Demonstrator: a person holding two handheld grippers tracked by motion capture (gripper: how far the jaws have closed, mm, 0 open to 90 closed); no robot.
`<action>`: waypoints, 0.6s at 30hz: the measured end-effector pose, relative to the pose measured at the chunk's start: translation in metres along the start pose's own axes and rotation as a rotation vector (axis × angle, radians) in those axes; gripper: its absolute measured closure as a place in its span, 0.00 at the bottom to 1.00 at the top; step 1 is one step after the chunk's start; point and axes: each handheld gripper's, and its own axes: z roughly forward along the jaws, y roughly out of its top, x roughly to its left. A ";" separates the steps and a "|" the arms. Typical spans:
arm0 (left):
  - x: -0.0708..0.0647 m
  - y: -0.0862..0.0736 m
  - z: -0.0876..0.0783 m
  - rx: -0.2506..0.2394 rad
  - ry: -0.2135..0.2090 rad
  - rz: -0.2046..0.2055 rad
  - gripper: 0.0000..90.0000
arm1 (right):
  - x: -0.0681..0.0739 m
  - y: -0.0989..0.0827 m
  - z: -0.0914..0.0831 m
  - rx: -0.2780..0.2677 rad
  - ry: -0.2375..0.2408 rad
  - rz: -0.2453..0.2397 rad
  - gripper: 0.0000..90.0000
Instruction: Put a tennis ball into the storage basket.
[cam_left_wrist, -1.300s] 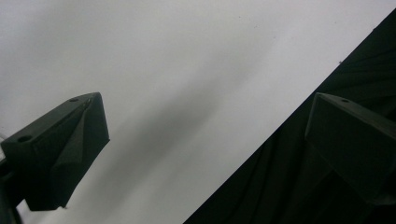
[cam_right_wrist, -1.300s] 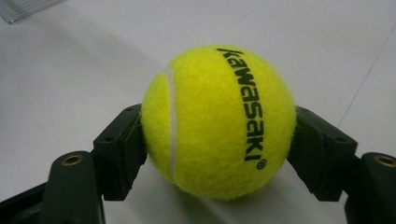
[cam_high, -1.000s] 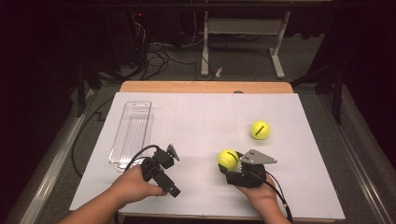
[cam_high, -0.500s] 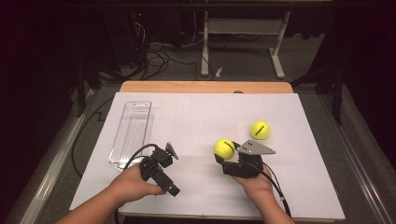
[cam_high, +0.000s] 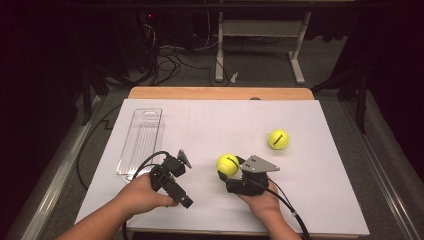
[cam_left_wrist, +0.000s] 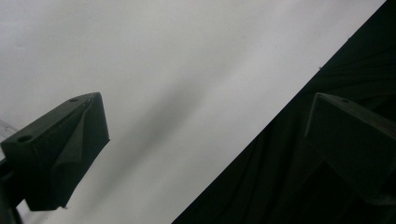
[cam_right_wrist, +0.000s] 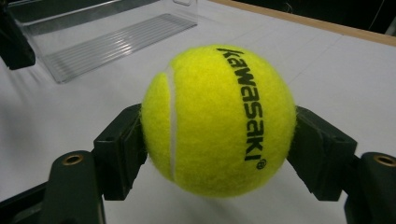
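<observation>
My right gripper (cam_high: 228, 169) (cam_right_wrist: 217, 140) is shut on a yellow tennis ball (cam_high: 227, 164) (cam_right_wrist: 217, 121) printed "kawasaki", one black pad pressed on each side, near the front middle of the white table sheet (cam_high: 220, 125). A second yellow tennis ball (cam_high: 278, 139) lies free to its right, farther back. My left gripper (cam_high: 180, 160) (cam_left_wrist: 205, 140) rests in the person's left hand at the front left. Its jaws stand wide apart with nothing between them, over bare white sheet (cam_left_wrist: 140, 70).
A clear plastic tray (cam_high: 141, 141) (cam_right_wrist: 112, 37) lies lengthwise along the left side of the sheet, just beyond the left gripper. A wooden table edge (cam_high: 220, 93) runs along the back. Dark floor, cables and a desk frame lie beyond it.
The right gripper has carried the tennis ball a little to the left, away from the second ball. The left hand and its gripper have stayed put.
</observation>
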 end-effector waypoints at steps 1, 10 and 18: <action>0.000 0.000 0.000 -0.005 0.000 0.000 0.01 | 0.004 -0.001 0.000 -0.006 0.011 0.004 0.31; 0.003 0.001 -0.003 -0.009 -0.005 -0.007 0.01 | 0.019 0.000 0.002 -0.014 0.048 -0.014 0.31; 0.003 0.002 -0.007 -0.012 -0.006 -0.011 0.01 | 0.027 -0.002 0.005 -0.015 0.073 -0.015 0.31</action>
